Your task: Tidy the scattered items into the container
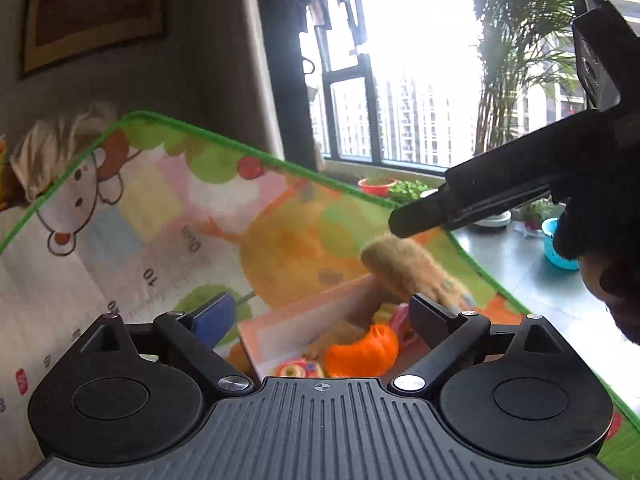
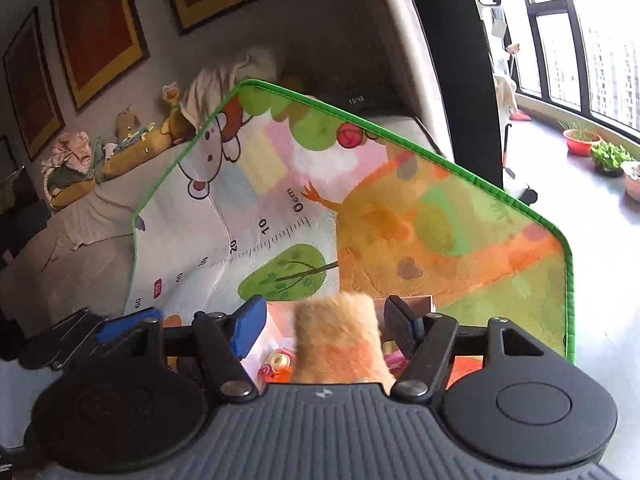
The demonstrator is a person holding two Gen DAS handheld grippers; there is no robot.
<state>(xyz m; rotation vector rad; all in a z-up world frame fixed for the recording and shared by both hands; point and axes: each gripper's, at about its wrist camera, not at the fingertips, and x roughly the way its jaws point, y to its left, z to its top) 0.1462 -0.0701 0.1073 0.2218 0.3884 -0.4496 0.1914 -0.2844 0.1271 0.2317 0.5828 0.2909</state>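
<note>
A play mat (image 2: 280, 208) with a green border, printed with a cartoon animal, trees, a red apple and a ruler scale, covers the surface under both grippers; whether it lies on the floor or on something raised is hard to tell. Past its far edge stands a grey wall with framed pictures (image 2: 100, 28), and a pile of soft toys and cloth (image 2: 120, 148) sits along that wall. To the right a large window (image 1: 400, 80) lets in bright daylight over a grey tiled floor (image 2: 600, 240) with potted plants (image 2: 582, 140).

The container (image 1: 280, 328), a pink-walled box, stands on the mat and holds an orange toy (image 1: 362, 350) among other small toys. A furry tan plush (image 1: 404, 264) hangs at the box's far rim.

The left gripper (image 1: 320, 320) stands wide with nothing between its fingers. The right gripper (image 2: 326, 328) is apart too, the plush (image 2: 340, 340) between its fingers without either pad pressing on it
</note>
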